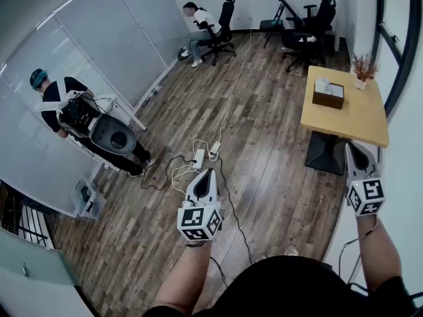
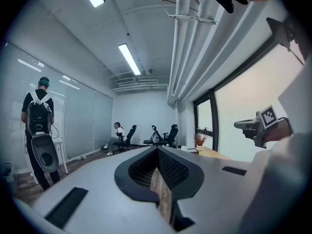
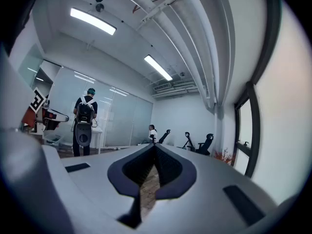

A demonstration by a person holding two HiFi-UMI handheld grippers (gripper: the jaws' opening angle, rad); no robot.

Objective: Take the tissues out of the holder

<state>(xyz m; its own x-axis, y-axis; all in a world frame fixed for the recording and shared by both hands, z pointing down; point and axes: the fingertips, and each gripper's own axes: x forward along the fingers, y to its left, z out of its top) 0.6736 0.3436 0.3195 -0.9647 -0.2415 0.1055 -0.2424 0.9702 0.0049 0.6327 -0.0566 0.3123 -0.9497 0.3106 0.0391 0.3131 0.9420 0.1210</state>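
A brown wooden tissue holder (image 1: pixel 328 95) with white tissues sticking out of its top stands at the far end of a yellow table (image 1: pixel 353 121), at the right of the head view. Both grippers are held in the air well short of it, over the wood floor. My left gripper (image 1: pixel 208 172) points into the room, its jaws meeting at the tip with nothing between them. My right gripper (image 1: pixel 349 144) hovers by the table's near edge, also shut and empty. In the left gripper view the right gripper (image 2: pixel 243 125) shows far right.
A small potted plant (image 1: pixel 362 67) stands behind the holder. Cables and a power strip (image 1: pixel 200 156) lie on the floor ahead. A person with a backpack (image 1: pixel 66 107) stands at the left by a glass wall. Another person (image 1: pixel 198 22) sits among office chairs (image 1: pixel 307 22) at the back.
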